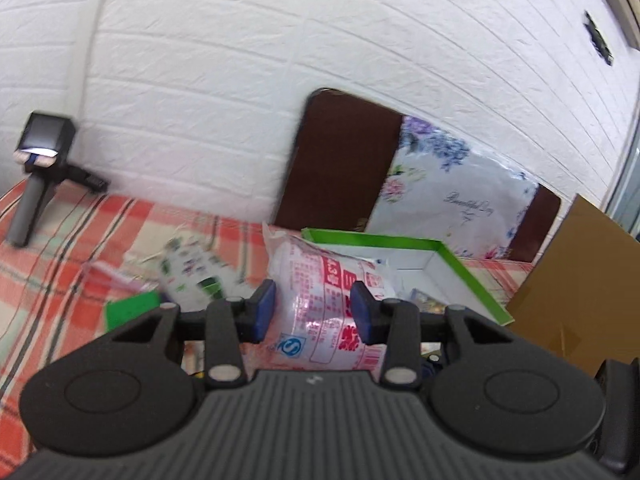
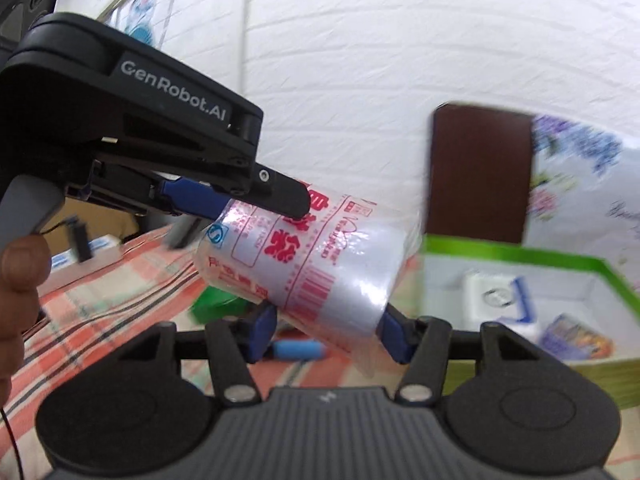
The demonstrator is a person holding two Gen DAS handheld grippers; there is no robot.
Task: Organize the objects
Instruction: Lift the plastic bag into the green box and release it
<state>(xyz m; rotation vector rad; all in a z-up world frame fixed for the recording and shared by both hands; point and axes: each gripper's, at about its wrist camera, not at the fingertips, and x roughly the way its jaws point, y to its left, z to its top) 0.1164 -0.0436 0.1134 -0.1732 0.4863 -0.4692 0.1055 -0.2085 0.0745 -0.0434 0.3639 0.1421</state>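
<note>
A clear plastic bag with red print (image 1: 320,300), full of white stuff, is held above the checked cloth. My left gripper (image 1: 314,310) is shut on its near end. In the right wrist view the left gripper (image 2: 256,196) comes in from the upper left, clamped on the bag (image 2: 320,260). My right gripper (image 2: 328,332) stands wide, its blue pads (image 2: 264,328) at either side of the bag's lower end; whether they press it I cannot tell. A green-rimmed white box (image 1: 460,272) lies behind and right, also in the right wrist view (image 2: 560,258), holding small packets (image 2: 572,336).
A green and white packet (image 1: 192,272) and a green card (image 1: 132,308) lie on the red checked cloth (image 1: 60,264). A small tripod device (image 1: 40,168) stands at far left. A brown headboard (image 1: 340,160), floral pillow (image 1: 452,200) and cardboard (image 1: 580,280) stand behind. A blue cylinder (image 2: 298,349) lies below.
</note>
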